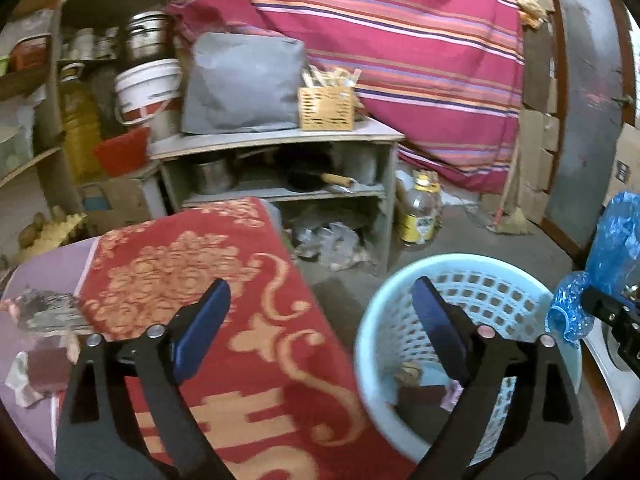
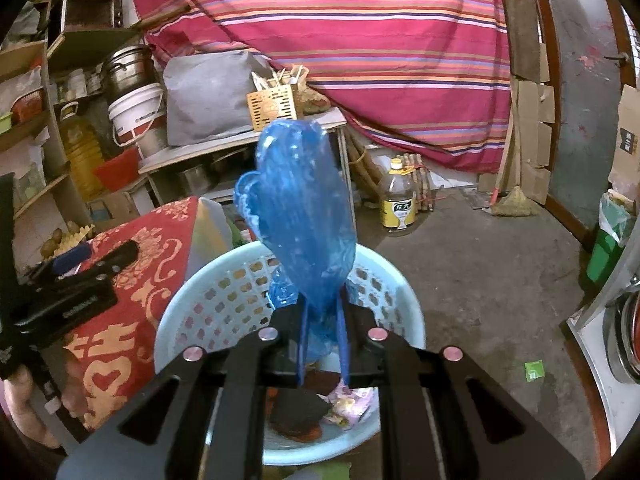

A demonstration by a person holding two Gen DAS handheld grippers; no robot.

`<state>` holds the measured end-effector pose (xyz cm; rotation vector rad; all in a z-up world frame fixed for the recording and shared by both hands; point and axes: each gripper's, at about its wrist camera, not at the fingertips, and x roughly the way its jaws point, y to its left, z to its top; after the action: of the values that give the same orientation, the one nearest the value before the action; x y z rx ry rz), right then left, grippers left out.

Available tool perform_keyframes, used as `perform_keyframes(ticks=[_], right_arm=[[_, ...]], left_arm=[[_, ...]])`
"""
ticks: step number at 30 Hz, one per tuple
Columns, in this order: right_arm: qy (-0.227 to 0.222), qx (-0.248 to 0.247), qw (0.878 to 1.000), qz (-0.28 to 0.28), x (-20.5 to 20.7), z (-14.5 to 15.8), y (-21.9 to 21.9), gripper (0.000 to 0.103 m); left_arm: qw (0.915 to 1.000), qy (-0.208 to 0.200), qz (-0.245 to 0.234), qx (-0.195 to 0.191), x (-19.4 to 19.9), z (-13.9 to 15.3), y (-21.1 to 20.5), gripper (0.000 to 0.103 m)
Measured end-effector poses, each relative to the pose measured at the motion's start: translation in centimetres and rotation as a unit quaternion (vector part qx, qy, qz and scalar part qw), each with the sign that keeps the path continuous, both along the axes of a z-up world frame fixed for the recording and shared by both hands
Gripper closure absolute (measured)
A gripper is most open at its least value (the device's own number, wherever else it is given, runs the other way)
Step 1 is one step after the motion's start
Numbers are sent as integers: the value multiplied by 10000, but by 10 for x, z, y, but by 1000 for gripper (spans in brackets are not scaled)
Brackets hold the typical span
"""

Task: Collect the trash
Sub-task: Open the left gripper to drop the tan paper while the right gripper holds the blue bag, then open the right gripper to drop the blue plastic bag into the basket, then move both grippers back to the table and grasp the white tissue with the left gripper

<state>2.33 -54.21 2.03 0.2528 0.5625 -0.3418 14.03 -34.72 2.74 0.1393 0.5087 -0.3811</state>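
Observation:
My left gripper (image 1: 320, 284) is open wide with nothing between its fingers; its right finger (image 1: 436, 328) hangs over the light blue plastic basket (image 1: 368, 360). A dark brown piece (image 1: 420, 398) and a pink wrapper (image 1: 450, 396) lie in the basket. My right gripper (image 2: 322, 312) is shut on a crumpled blue plastic bag (image 2: 296, 208), which stands up above the basket (image 2: 224, 292). From the left wrist view that bag (image 1: 616, 236) shows at the right edge. Paper scraps (image 1: 36, 368) lie on the table at the far left.
A red cloth with gold patterns (image 1: 208, 280) covers the table left of the basket. Behind stand a grey shelf (image 1: 280, 140), an oil bottle (image 2: 398, 200) and a broom (image 2: 512, 200) on the concrete floor. A green scrap (image 2: 534, 370) lies on the floor at right.

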Motion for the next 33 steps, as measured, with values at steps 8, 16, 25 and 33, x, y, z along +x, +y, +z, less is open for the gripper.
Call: perform_keyframes(ticks=[8, 16, 25, 33], right_arm=[[201, 13, 9996, -217, 10, -5, 8, 47], [-410, 14, 9991, -121, -9, 27, 36, 24], [-596, -136, 9954, 741, 12, 46, 122, 14], [-404, -333, 9896, 1339, 42, 39, 196, 14]], left_arm=[[9979, -150, 625, -70, -1, 15, 73, 6], [9928, -327, 1155, -12, -7, 30, 153, 6], [9826, -357, 1813, 170, -11, 31, 247, 6], [9716, -205, 2348, 212, -10, 23, 318, 6]])
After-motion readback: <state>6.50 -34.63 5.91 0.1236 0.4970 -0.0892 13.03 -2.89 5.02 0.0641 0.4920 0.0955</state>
